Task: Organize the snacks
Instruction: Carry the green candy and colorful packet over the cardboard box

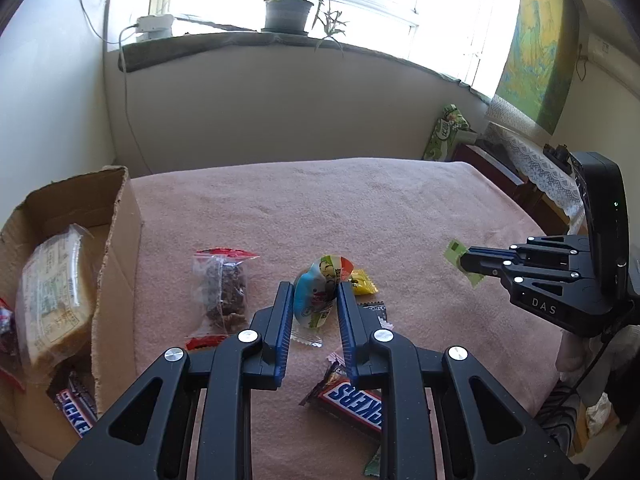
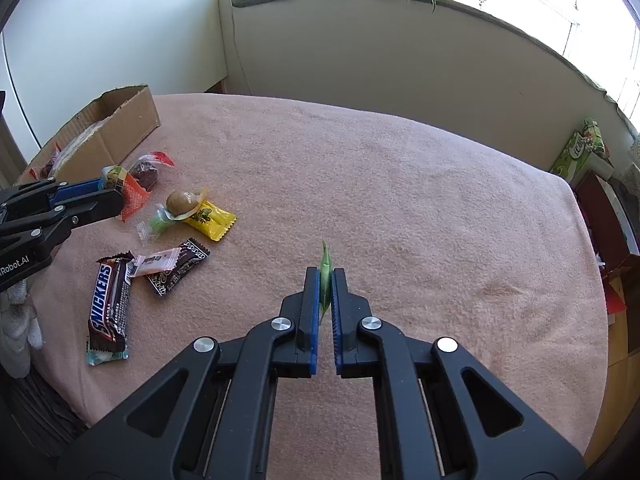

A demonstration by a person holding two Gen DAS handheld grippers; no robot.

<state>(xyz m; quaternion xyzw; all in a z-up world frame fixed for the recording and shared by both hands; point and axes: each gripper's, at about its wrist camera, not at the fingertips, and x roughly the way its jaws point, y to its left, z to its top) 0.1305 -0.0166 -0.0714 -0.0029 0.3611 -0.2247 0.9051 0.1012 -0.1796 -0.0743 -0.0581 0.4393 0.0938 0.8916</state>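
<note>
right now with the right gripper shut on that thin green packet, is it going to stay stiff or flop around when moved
The green packet looks thin and flat, standing on edge in the right gripper, so it is probably very light. Its free top tapers and leans slightly, so it may flutter or bend. The wrapper looks glossy, so it could slip if the gripper loosens.

A matt, fuzzy pink cloth (image 2: 400,184) is seen under glossy plastic wrappers such as the Snickers bar (image 2: 110,304); the box (image 2: 132,120) is rough brown cardboard.

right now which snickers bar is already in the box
The Snickers bar lying in the cardboard box below the bread pack. The other Snickers bar is out on the pink cloth beside the left tongs.
</note>
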